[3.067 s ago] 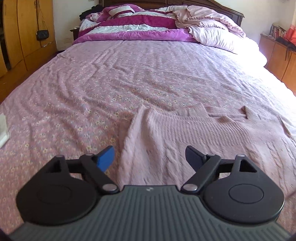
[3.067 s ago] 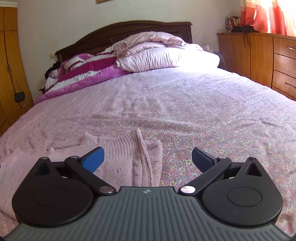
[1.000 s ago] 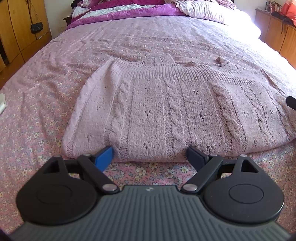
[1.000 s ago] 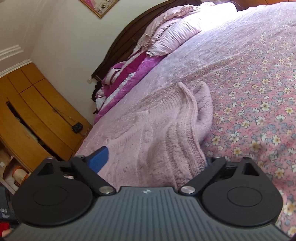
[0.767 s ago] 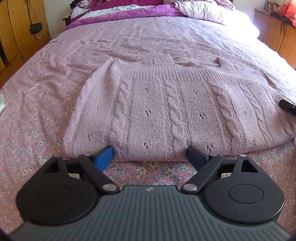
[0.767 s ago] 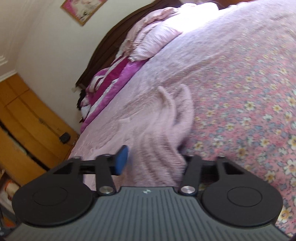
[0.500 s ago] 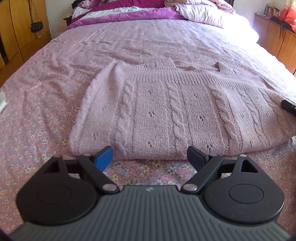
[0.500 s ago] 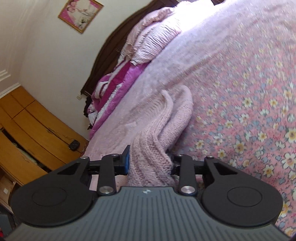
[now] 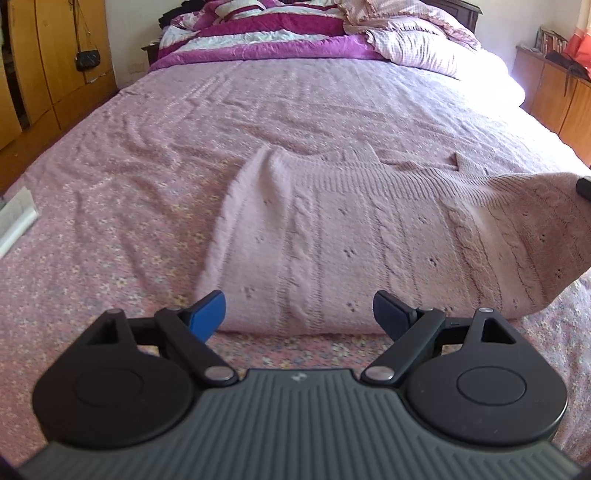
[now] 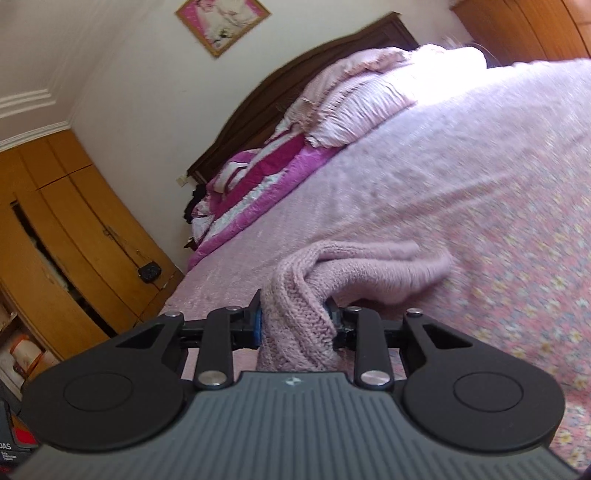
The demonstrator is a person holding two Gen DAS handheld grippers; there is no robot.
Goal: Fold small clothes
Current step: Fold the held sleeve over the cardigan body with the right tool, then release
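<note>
A pale pink cable-knit sweater (image 9: 343, 236) lies on the bed, its near hem just ahead of my left gripper (image 9: 299, 310), which is open and empty at that hem. The sweater's right side is lifted off the bed (image 9: 535, 229). In the right wrist view my right gripper (image 10: 295, 325) is shut on a bunched fold of the sweater (image 10: 299, 314) and holds it above the bedspread. A bit of the right gripper shows at the left wrist view's right edge (image 9: 583, 188).
The floral pink bedspread (image 9: 110, 206) covers the whole bed. Folded quilts and pillows (image 9: 295, 33) lie at the headboard. Wooden wardrobes (image 9: 48, 62) stand to the left and a wooden dresser (image 9: 554, 88) to the right.
My right gripper closed on the sweater's right edge and lifted it off the bed. My left gripper stayed open at the near hem, and its view tilted up slightly.
</note>
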